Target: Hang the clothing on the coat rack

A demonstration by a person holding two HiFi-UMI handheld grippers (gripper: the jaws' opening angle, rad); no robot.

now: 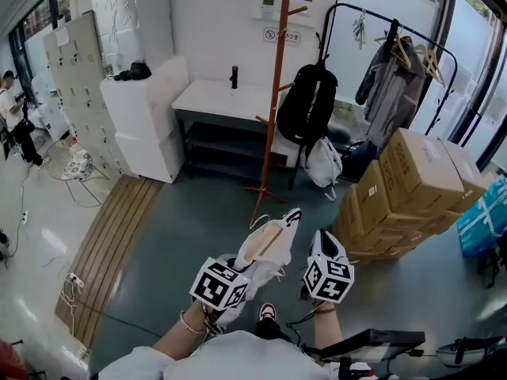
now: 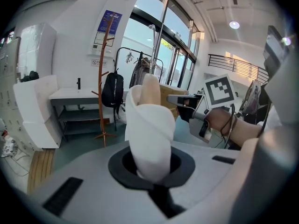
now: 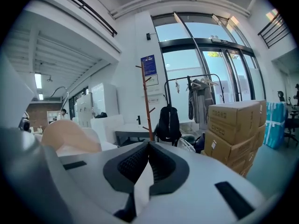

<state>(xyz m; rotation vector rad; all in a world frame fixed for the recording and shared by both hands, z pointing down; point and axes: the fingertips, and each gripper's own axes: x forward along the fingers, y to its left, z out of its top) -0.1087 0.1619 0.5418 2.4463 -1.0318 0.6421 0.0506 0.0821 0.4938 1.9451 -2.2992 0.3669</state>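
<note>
Right now you're at the carry stage: your left gripper (image 2: 152, 174) has its jaws pinching the bunched white garment (image 1: 279, 248) on its wooden hanger (image 1: 265, 242), your right gripper (image 3: 145, 174) nips a thin fold of it, and the coat rack (image 1: 277, 93) stands well ahead, so next you'd likely close in and lift it to a peg.

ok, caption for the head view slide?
Left tool and right tool grip a white cloth garment before the tall brown wooden coat rack.
</note>
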